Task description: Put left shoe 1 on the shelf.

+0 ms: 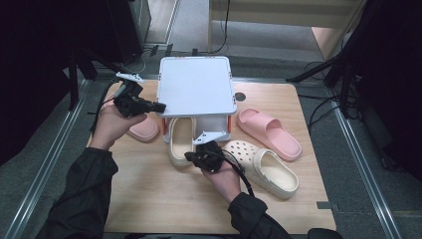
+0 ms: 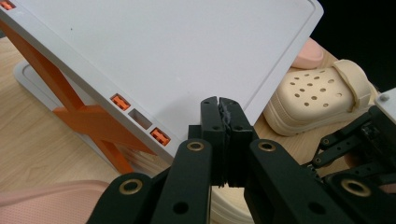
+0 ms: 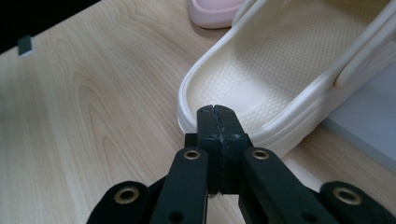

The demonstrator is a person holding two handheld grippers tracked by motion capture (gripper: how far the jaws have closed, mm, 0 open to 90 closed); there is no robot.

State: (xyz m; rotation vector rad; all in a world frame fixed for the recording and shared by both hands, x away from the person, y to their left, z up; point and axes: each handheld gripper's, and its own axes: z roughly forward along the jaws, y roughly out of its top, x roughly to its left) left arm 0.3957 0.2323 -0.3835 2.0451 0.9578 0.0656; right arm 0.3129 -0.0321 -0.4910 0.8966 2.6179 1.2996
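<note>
I hold my left gripper (image 1: 158, 106) up at the far left, pointing right, with its jaws pressed tight together. My right gripper (image 1: 189, 157) sits low in the middle, pointing left, jaws pressed together too. Both my arms wear dark sleeves (image 1: 82, 199).

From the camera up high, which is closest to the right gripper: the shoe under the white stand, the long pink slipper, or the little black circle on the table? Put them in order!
Measured from the right gripper:
1. Cream clog under the white stand, just beside the jaws.
2. Long pink slipper, off to the right.
3. Black circle, farthest, by the stand's right edge.
</note>
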